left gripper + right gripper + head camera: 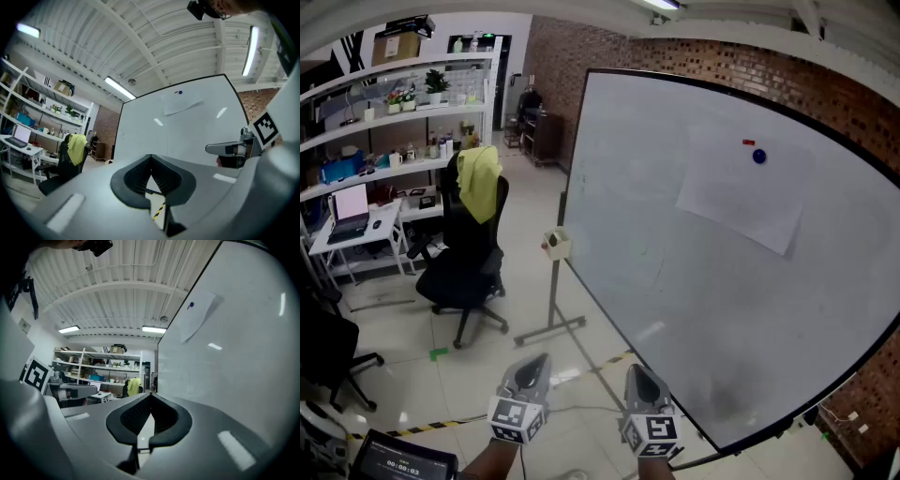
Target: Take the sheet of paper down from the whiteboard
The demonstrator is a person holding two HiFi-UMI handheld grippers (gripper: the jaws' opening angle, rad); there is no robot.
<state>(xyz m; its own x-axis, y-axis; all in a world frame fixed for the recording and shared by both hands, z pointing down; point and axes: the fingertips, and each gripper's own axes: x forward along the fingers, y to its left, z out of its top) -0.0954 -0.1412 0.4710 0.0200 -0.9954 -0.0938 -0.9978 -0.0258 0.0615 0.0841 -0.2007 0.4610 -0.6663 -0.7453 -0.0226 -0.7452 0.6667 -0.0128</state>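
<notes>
- While pinned under a round blue magnet [758,157], the white paper sheet [741,192] hung near the whiteboard's [675,309] top edge.
- Empty, the left grey gripper [534,360] and right grey gripper [638,371] were closed.

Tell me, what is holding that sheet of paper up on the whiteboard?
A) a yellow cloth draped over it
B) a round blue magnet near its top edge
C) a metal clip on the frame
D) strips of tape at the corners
B: a round blue magnet sits near the top edge of the sheet of paper on the whiteboard, with a small red piece just above it; no tape or clip shows.
</notes>
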